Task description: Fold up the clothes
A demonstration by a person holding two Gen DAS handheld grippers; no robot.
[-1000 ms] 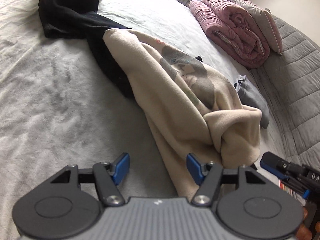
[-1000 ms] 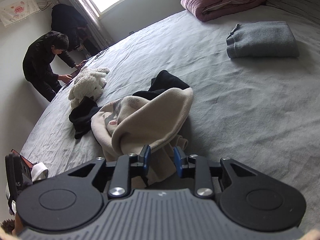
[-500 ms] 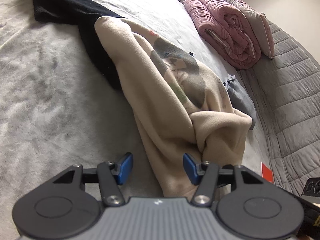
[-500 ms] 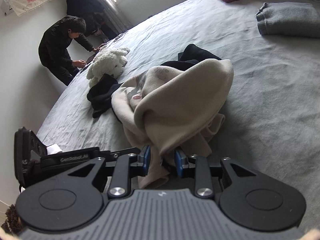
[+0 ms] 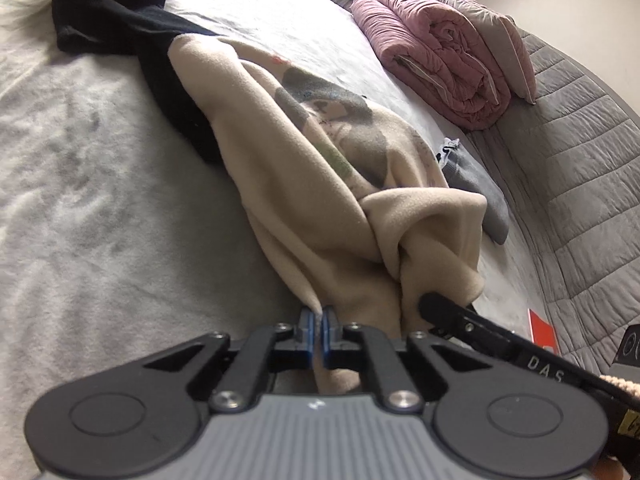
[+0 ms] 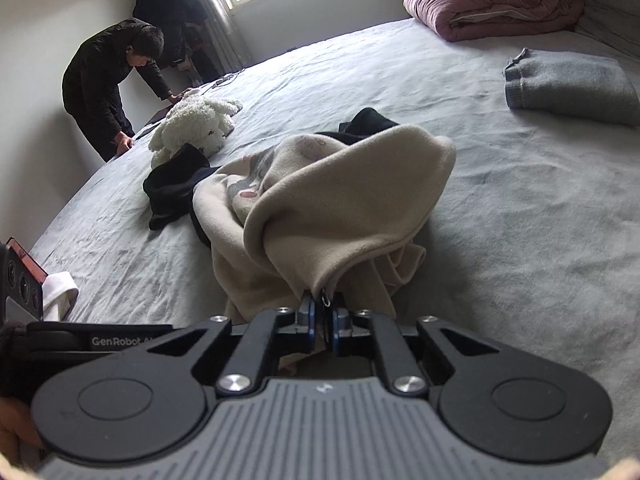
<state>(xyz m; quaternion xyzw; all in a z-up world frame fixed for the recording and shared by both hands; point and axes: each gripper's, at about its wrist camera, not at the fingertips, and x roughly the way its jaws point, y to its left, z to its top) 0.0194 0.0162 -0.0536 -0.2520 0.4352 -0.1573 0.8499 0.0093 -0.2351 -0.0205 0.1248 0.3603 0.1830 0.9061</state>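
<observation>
Left claw (image 5: 319, 322): lower middle of the left wrist view, blue pads pressed together on a thin edge of the beige sweater (image 5: 320, 184).
Right claw (image 6: 323, 312): lower middle of the right wrist view, jaws closing on a fold of the same sweater, with a small metal ring right at the pads; the pads press on cloth.
Beige sweater: bunched in a heap on the bed (image 6: 520, 220), running from the frame centre down to both claws; a grey printed figure shows on its upper side in the left wrist view.
Black garment (image 5: 120, 20): upper left of the left wrist view, lying partly under the sweater's far end.
Grey folded sweater (image 6: 568, 88): upper right of the right wrist view, well apart from the heap.
Pink quilt (image 5: 440, 60): rolled, upper right, against the grey padded headboard (image 5: 580, 168).
Plush toy (image 6: 196, 124): white, left of centre, touching the black garment.
Person (image 6: 108, 80): upper left, bent over the bed's far edge.
</observation>
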